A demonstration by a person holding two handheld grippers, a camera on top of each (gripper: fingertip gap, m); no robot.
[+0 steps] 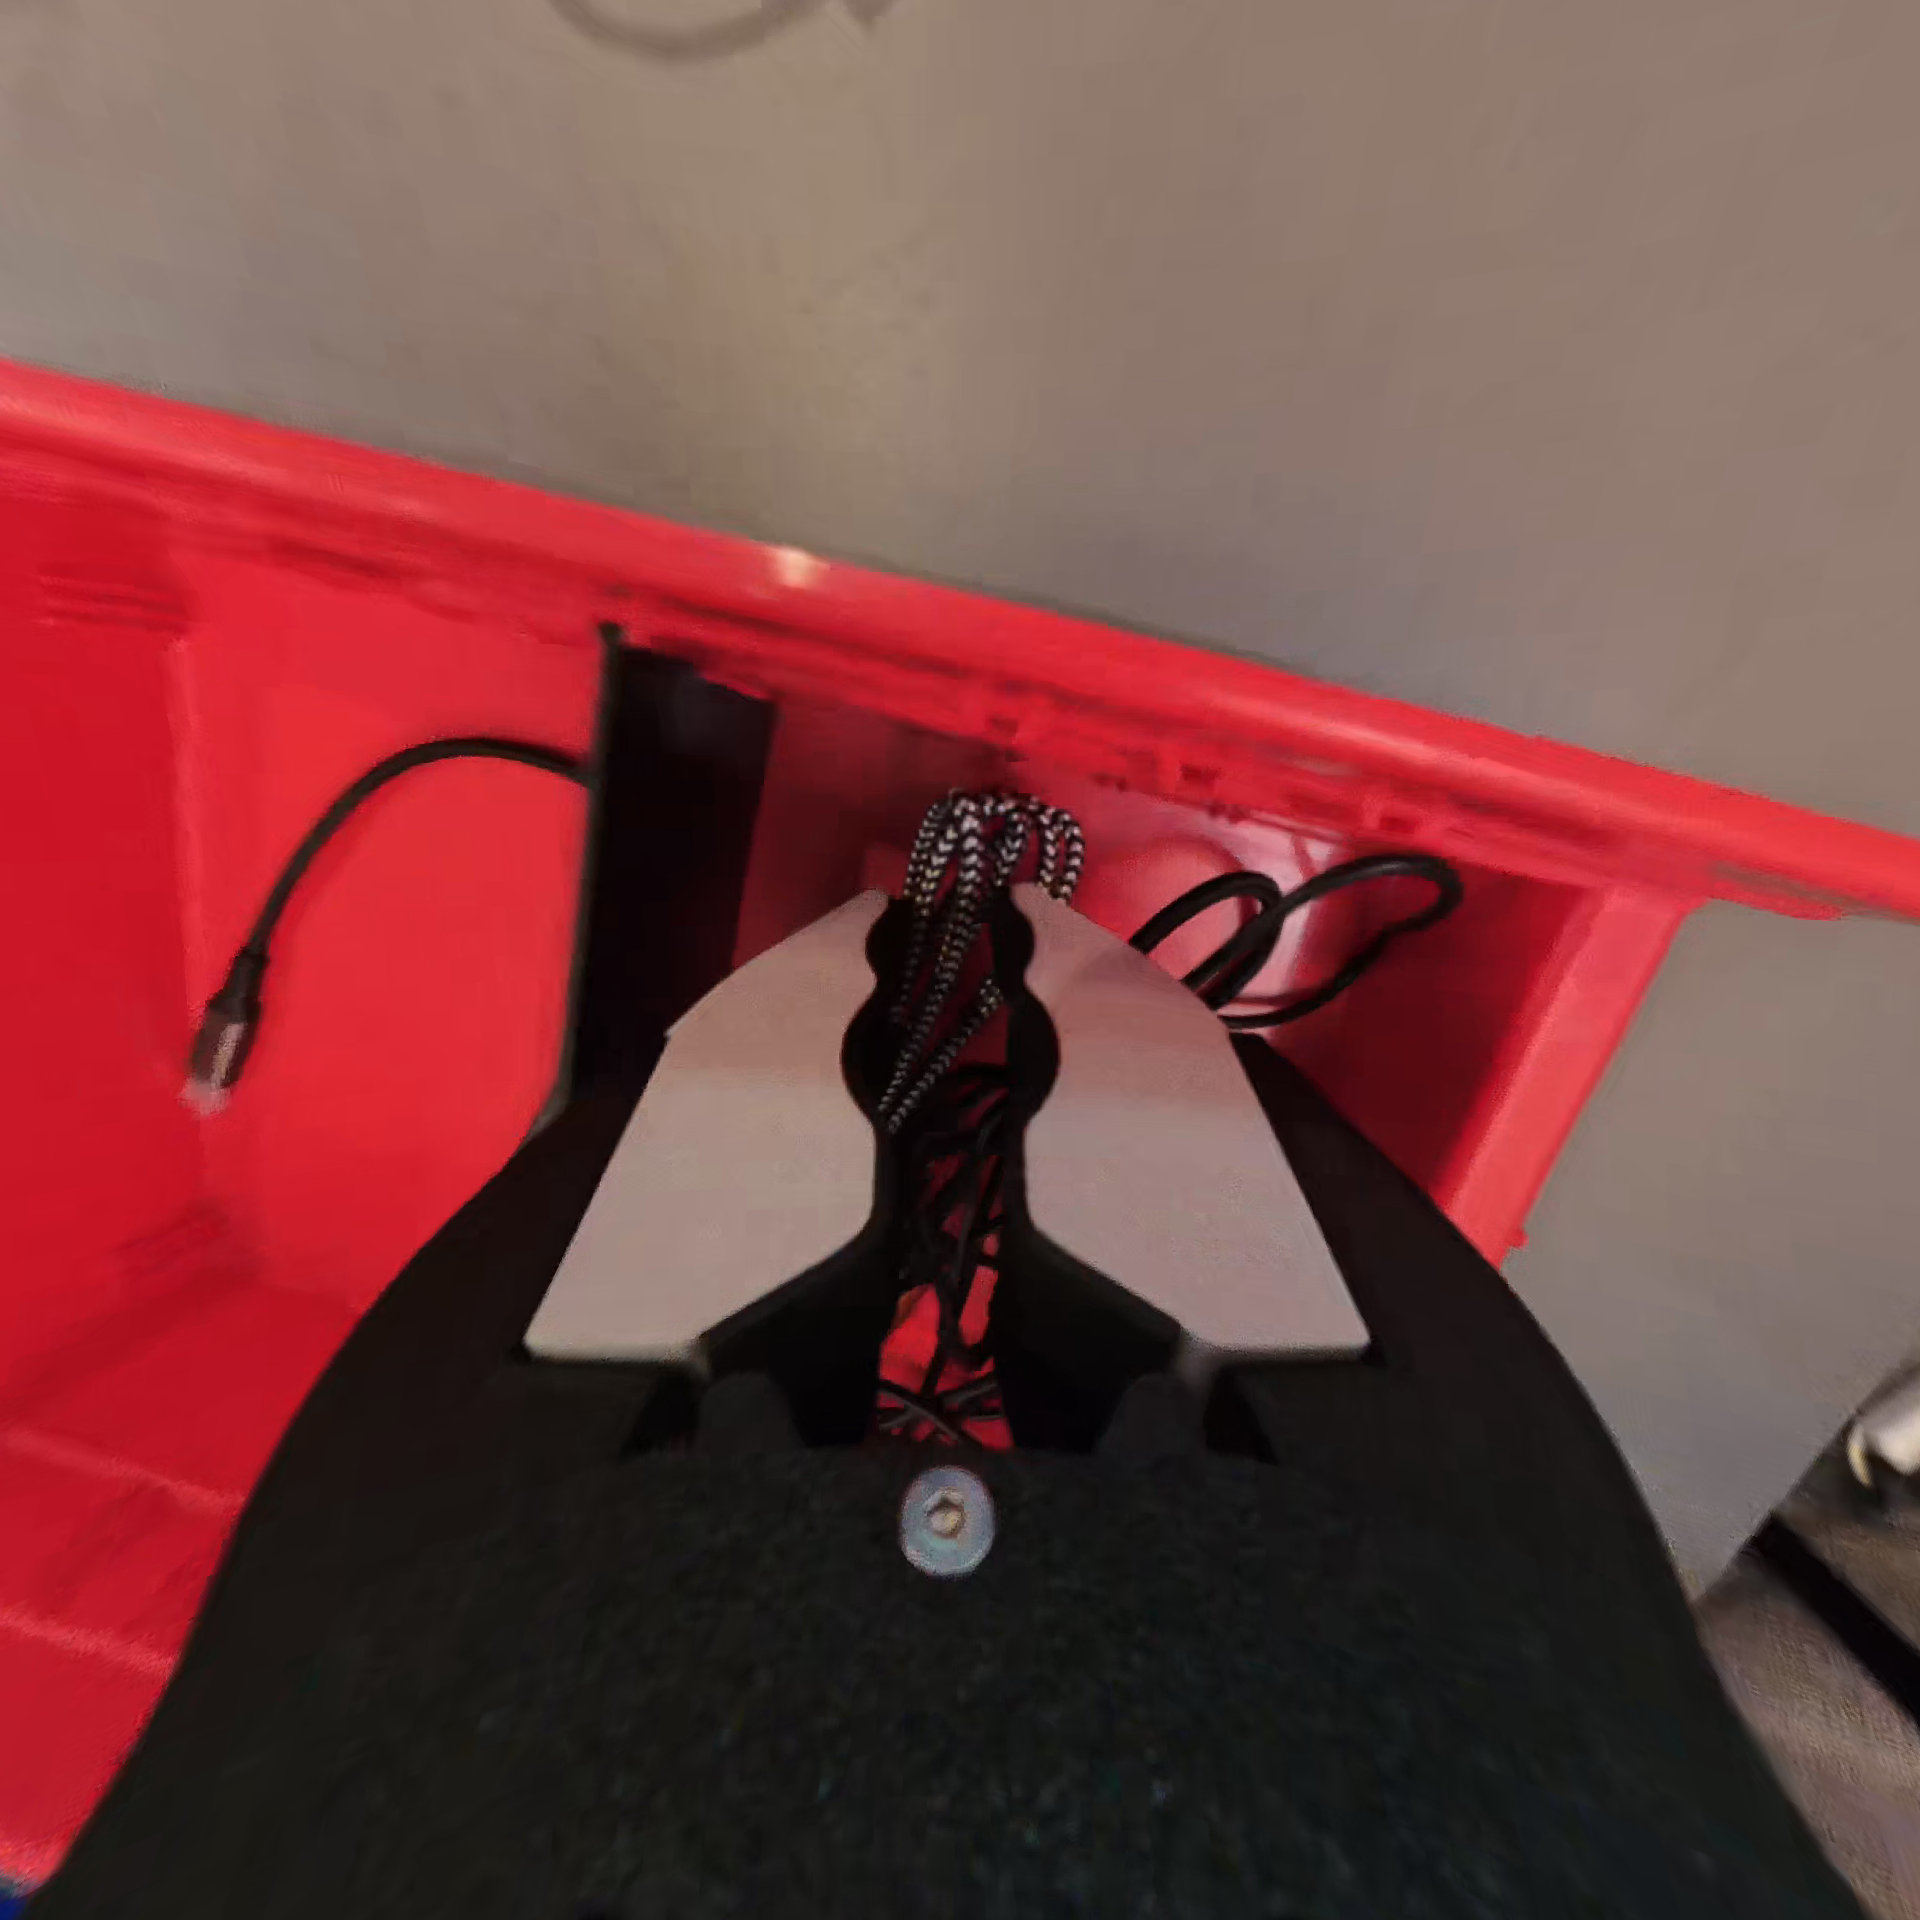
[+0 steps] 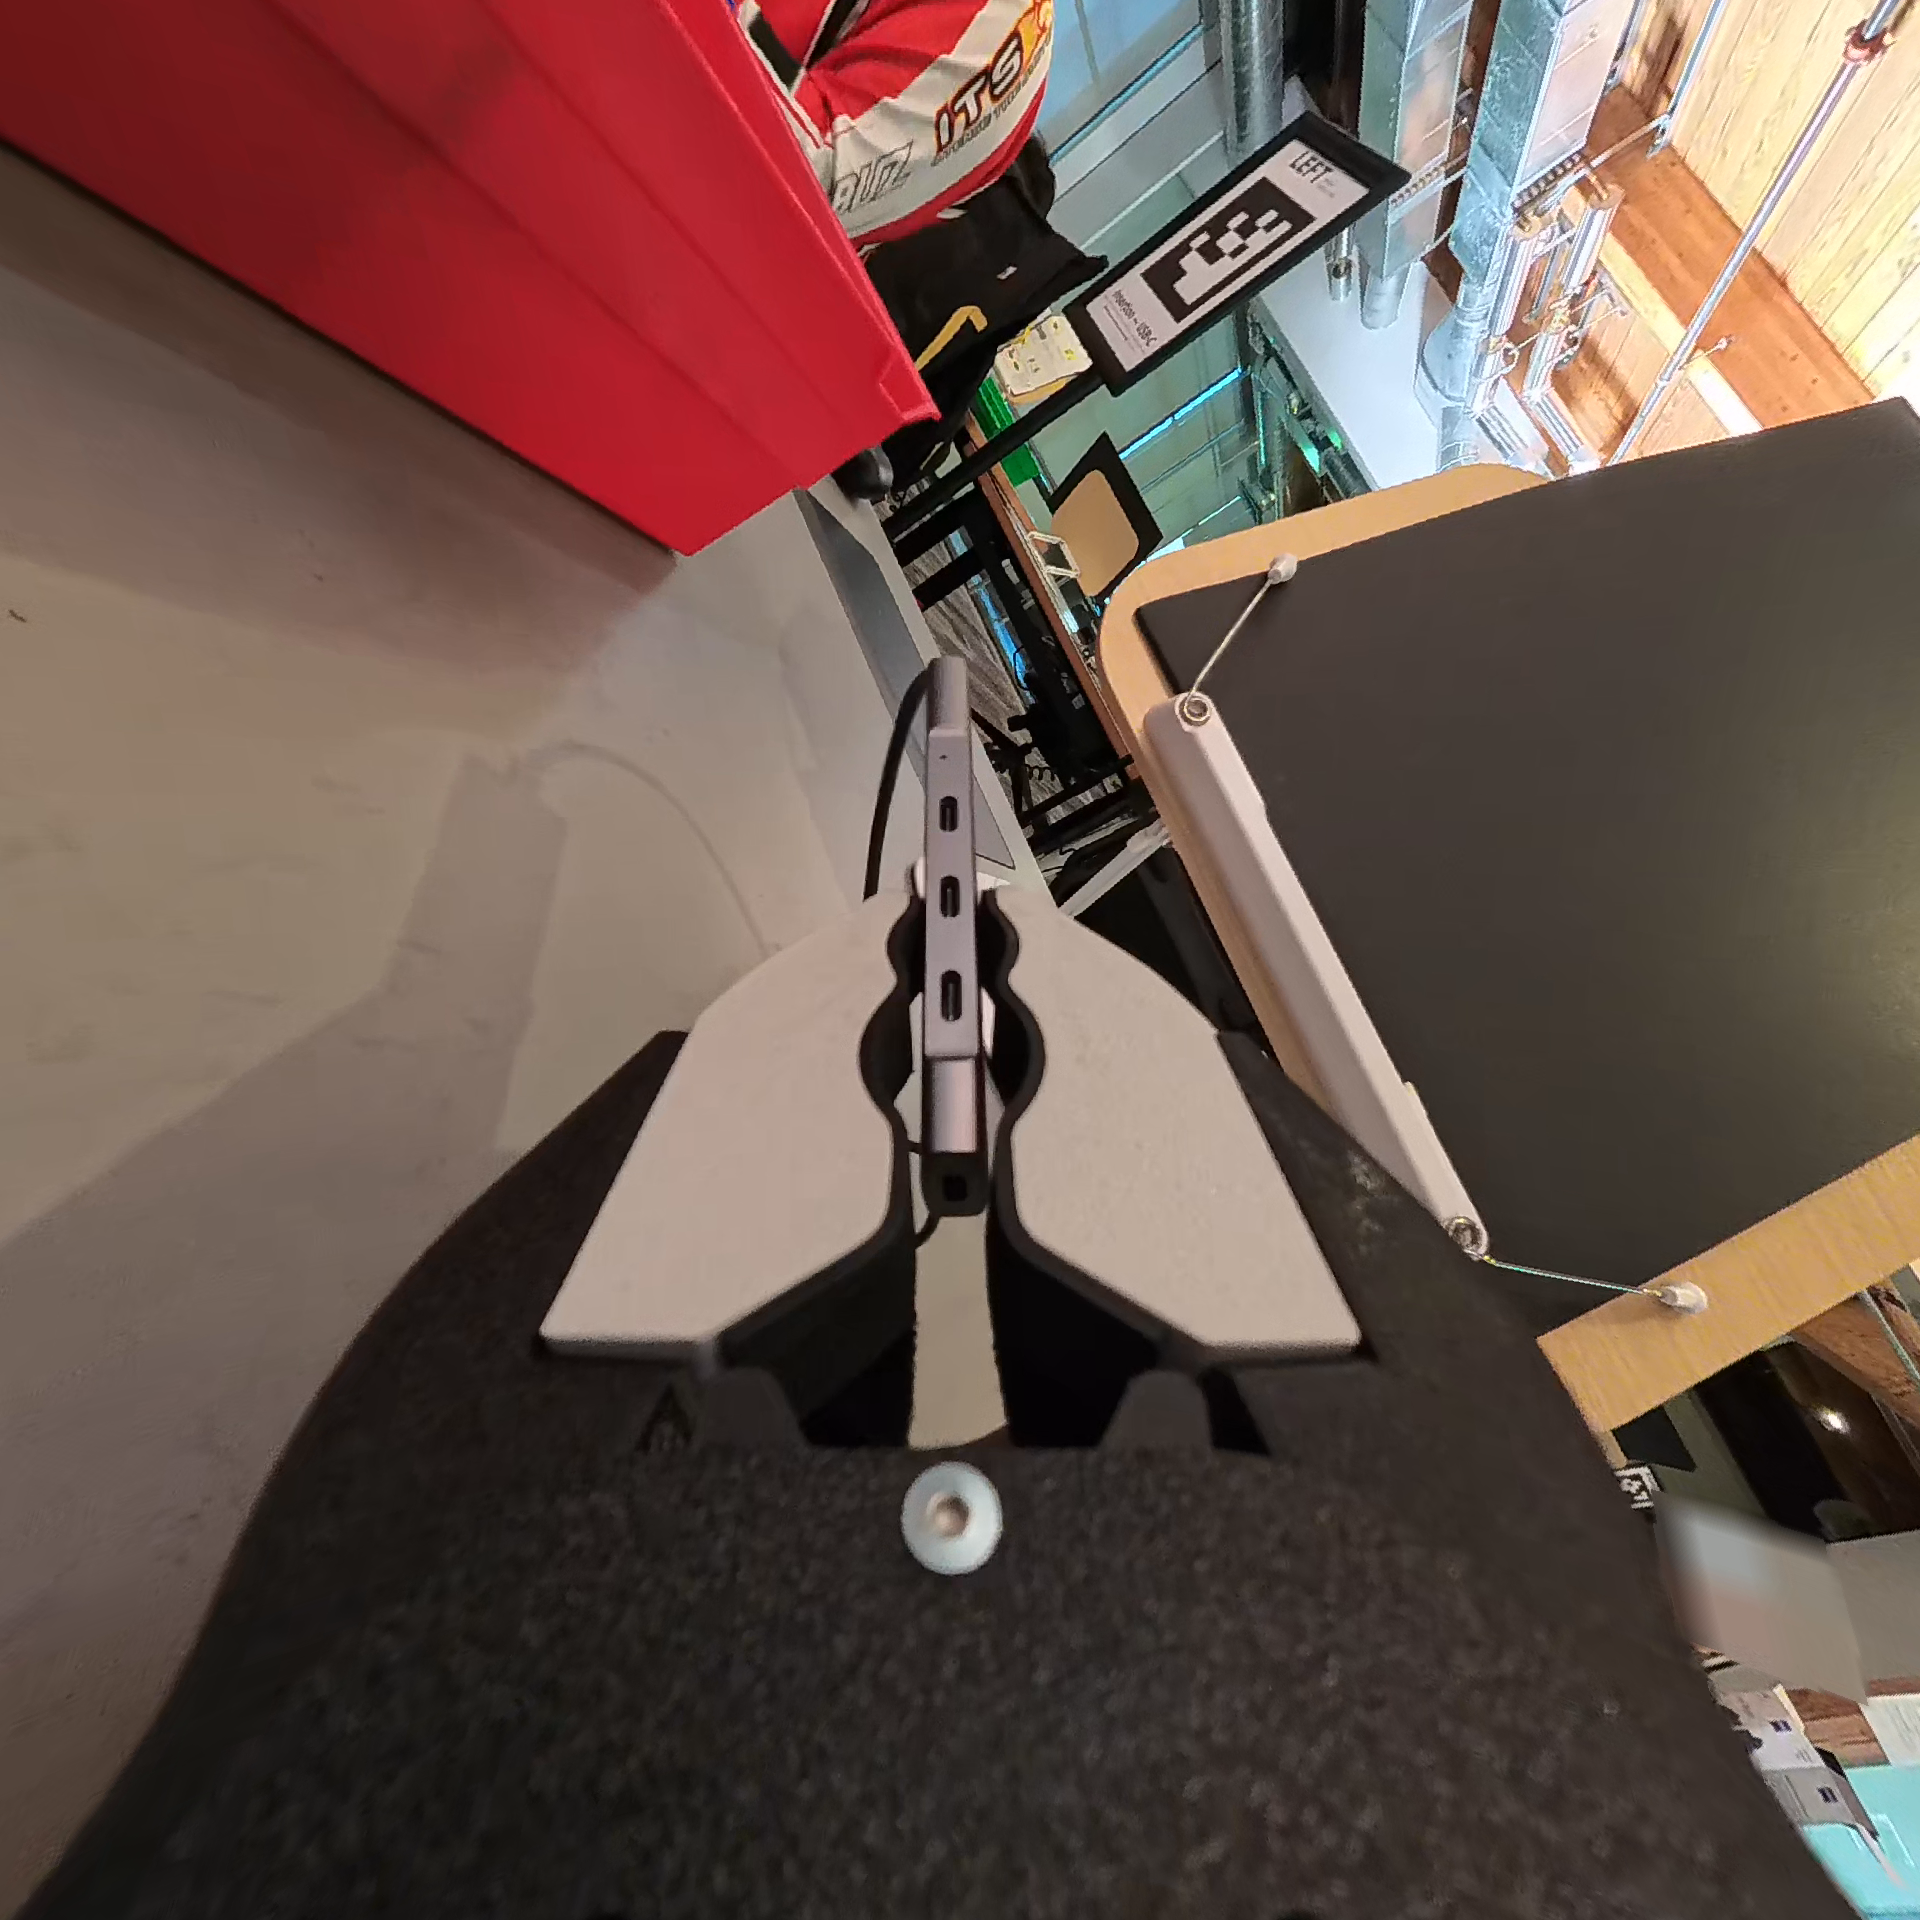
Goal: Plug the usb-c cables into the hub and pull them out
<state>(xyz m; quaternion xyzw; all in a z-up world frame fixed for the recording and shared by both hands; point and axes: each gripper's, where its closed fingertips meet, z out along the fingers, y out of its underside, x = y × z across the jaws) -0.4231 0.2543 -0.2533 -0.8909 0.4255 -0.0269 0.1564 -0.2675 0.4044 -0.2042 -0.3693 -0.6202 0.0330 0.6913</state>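
While the red bin [image 1: 312,935] fills the left wrist view, the left gripper [image 1: 951,894] is down inside it, jaws pinched narrow on a bundle of braided and black cables [image 1: 961,935], with one loose black plug [image 1: 223,1039] dangling off to the bin's left side. Outside the bin, over the grey table [image 2: 260,831], the right gripper [image 2: 951,894] clamps the slim grey hub [image 2: 956,935] edge-on. Its long axis runs straight ahead along the fingers and its ports sit empty, so those cables must come to it.
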